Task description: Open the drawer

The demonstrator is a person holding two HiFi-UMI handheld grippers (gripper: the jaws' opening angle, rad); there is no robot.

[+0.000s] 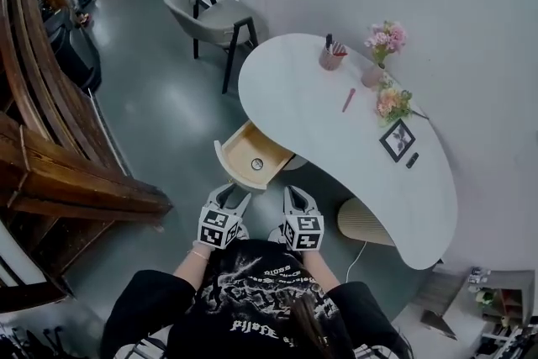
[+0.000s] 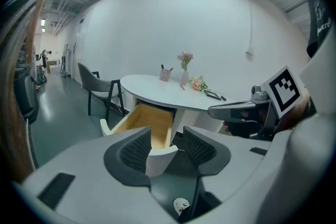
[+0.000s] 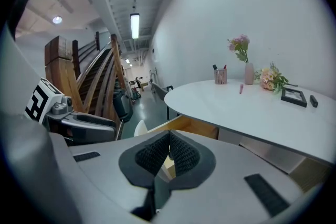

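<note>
Drawer (image 1: 252, 157) stands open past the table (image 1: 336, 139) edge. Clear of its front at 6 o'clock: left gripper (image 1: 231, 196) jaws apart, empty; right gripper (image 1: 298, 196) jaws together.

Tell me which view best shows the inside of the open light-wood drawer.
Head view: it looks down into the open light-wood drawer, so its floor is visible. Left gripper view sees it obliquely, with the front panel blocking part. Right gripper view catches only a wooden side.

Drawer (image 1: 240, 150) is showing pale, bare-looking wood inside, smooth white front; worktop (image 1: 311, 113) is looking smooth matt white; floor (image 1: 160, 122) is reflecting light, glossy.
</note>
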